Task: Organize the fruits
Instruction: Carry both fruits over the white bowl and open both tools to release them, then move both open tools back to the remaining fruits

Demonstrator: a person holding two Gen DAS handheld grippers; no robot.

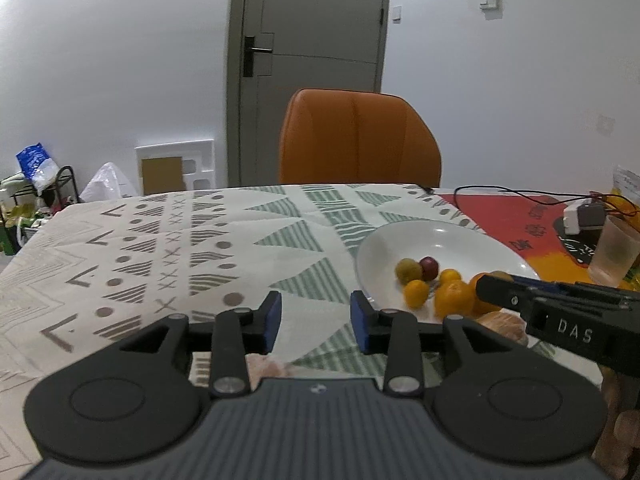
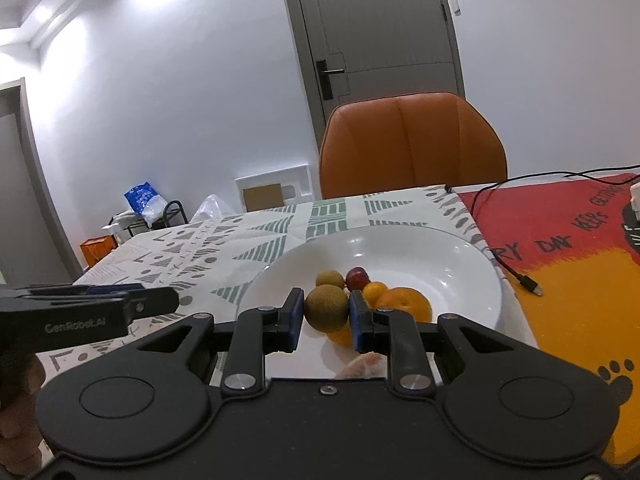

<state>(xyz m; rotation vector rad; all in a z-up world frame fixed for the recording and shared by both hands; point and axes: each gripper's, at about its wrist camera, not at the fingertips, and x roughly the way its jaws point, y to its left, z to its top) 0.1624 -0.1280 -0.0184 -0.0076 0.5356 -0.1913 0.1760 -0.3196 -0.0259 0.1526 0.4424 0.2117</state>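
Note:
A white plate on the patterned tablecloth holds several small fruits: an orange, a small yellow one, a red one and a green-brown one. My right gripper is shut on a round brown-green fruit just above the plate's near side. My left gripper is open and empty over the cloth, left of the plate. The right gripper's side shows over the fruits in the left wrist view.
An orange chair stands behind the table. A red and orange mat with a black cable lies right of the plate. A frosted cup and a white adapter sit at the far right.

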